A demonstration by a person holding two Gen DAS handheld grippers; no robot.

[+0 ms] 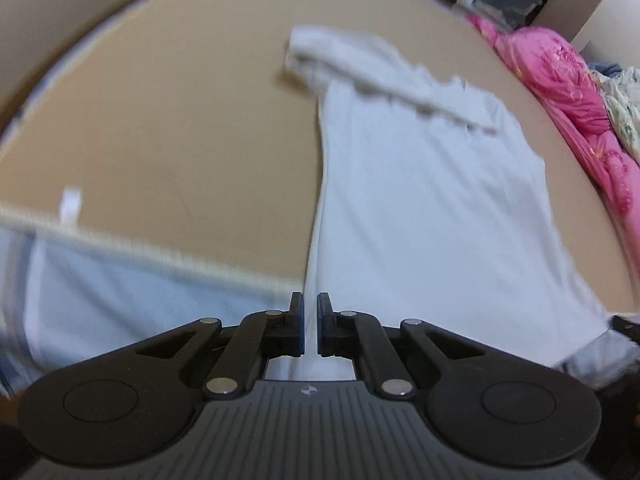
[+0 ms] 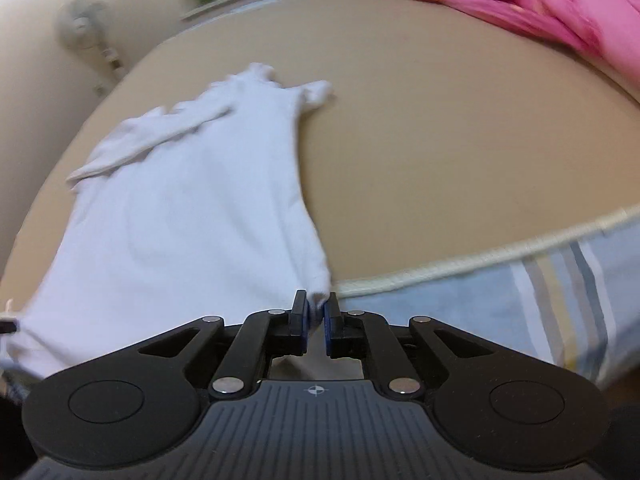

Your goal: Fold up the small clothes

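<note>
Tan cardboard sheet [image 1: 168, 128] covers the work surface, smooth and matte. On it we find a white knit shirt [image 1: 432, 200], soft, sleeves folded inward. Beyond the shirt lies a pink quilted blanket [image 1: 560, 92]; nearer than it, striped bedding [image 2: 560, 288] with corded edge. Left gripper [image 1: 310, 326] and right gripper [image 2: 316, 326] each pinch the shirt's near hem, jaws narrow.
</note>
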